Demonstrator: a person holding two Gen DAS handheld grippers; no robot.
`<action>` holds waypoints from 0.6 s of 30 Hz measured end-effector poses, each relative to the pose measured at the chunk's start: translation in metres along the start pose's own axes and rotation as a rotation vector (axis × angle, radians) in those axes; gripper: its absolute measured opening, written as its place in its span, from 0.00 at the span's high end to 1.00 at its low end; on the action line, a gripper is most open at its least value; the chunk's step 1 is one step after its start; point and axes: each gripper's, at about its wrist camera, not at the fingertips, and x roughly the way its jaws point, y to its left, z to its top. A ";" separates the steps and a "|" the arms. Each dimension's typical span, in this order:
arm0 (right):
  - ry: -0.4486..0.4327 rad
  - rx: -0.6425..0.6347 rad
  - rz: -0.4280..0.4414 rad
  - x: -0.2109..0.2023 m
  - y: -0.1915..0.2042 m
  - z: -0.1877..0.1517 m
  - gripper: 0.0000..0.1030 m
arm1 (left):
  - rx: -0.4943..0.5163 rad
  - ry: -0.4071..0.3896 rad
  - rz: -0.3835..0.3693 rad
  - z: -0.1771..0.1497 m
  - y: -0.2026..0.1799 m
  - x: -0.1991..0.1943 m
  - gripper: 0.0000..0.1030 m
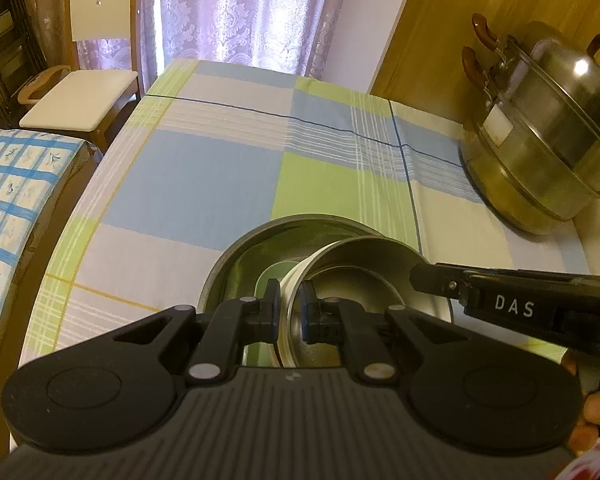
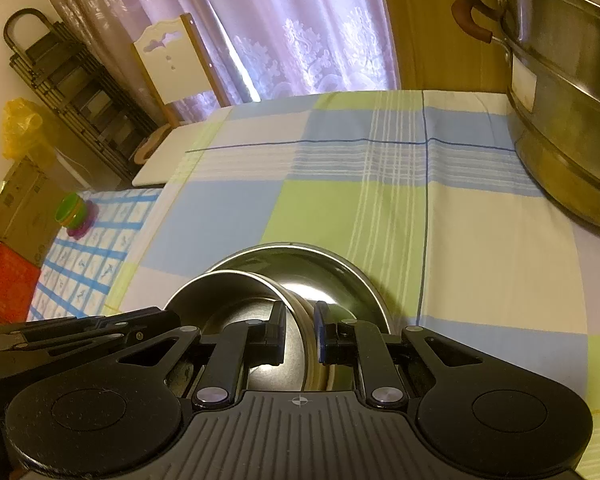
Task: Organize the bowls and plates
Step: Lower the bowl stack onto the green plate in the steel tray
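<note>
Steel bowl (image 1: 352, 276) inside larger bowl (image 1: 260, 240)

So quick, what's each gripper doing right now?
Left gripper: shut on the small metal bowl rim.
Right gripper: shut on the same bowl's rim.

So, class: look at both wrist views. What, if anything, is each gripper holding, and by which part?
Both hold the smaller steel bowl by its rim: the left gripper on one side, the right gripper on the opposite side, above the larger steel bowl.
</note>
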 end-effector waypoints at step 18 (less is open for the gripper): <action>0.002 0.014 -0.021 -0.003 0.002 -0.005 0.85 | -0.005 0.011 0.000 -0.002 0.000 0.000 0.91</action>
